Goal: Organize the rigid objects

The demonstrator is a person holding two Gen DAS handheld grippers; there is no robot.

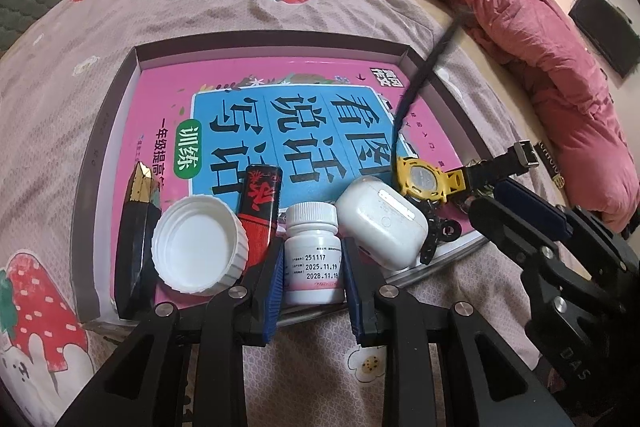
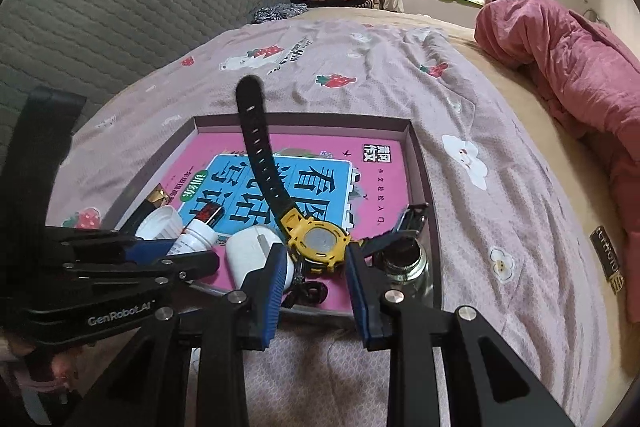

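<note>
A shallow box (image 1: 136, 75) lies on the bed with a pink book (image 1: 280, 115) inside it. On the book's near edge stand a white pill bottle (image 1: 312, 255), a white cap (image 1: 200, 243), a red-and-black tube (image 1: 260, 203), a black-and-gold item (image 1: 138, 211) and a white earbud case (image 1: 380, 223). My left gripper (image 1: 312, 247) is shut on the pill bottle, pads against both sides. My right gripper (image 2: 316, 251) is shut on a yellow watch (image 2: 318, 245), held slightly above the book, its black strap (image 2: 260, 155) sticking up. The right gripper (image 1: 480, 195) also shows at the right of the left wrist view.
A glass jar with a metal top (image 2: 404, 259) sits in the box's near right corner. A small black clip (image 1: 436, 231) lies by the earbud case. A rolled pink quilt (image 1: 520, 27) lines the bed's right side. A grey padded headboard (image 2: 120, 7) is at the left.
</note>
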